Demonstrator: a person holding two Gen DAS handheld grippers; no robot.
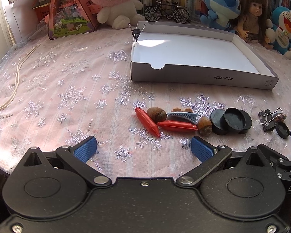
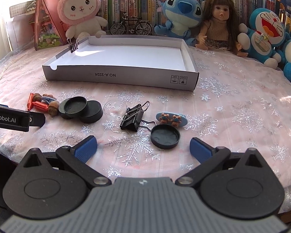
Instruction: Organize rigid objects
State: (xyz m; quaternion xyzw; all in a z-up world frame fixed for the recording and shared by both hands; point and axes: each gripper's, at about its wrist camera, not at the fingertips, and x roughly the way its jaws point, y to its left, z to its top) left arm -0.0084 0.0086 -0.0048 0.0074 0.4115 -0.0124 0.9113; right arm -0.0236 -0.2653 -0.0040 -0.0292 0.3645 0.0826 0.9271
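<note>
- The left gripper (image 1: 143,147) hovers low over the surface (image 1: 67,97), its blue fingers (image 1: 86,148) spread wide with nothing between them; it faces the left end of the clutter, probably to start there.
- The right gripper (image 2: 143,147) is likewise wide open and empty, aimed at the right end of the row, which suggests the two share the work by side.
- The shallow white box (image 1: 184,75) sits just behind the row with its low front wall toward the grippers, a likely destination; its floor is bare, and only a small binder clip (image 1: 136,32) grips its left rim, so the sorting appears not yet begun.
- Nearest the left gripper lie two red plastic capsules (image 1: 147,122), two acorns (image 1: 157,114) and a blue toothed hair clip (image 1: 182,115), touching in a tangle, so a clean grasp of one will need care.
- Beside them three black round lids (image 2: 81,109) overlap one another.
- Before the right gripper a single black lid (image 2: 165,137) lies flat, near a large binder clip (image 2: 132,119), a bear-decorated hair clip (image 2: 171,119) and a clear suction cup (image 2: 114,108).
- The flat lid offers little edge, so it may slip on the cloth.
</note>
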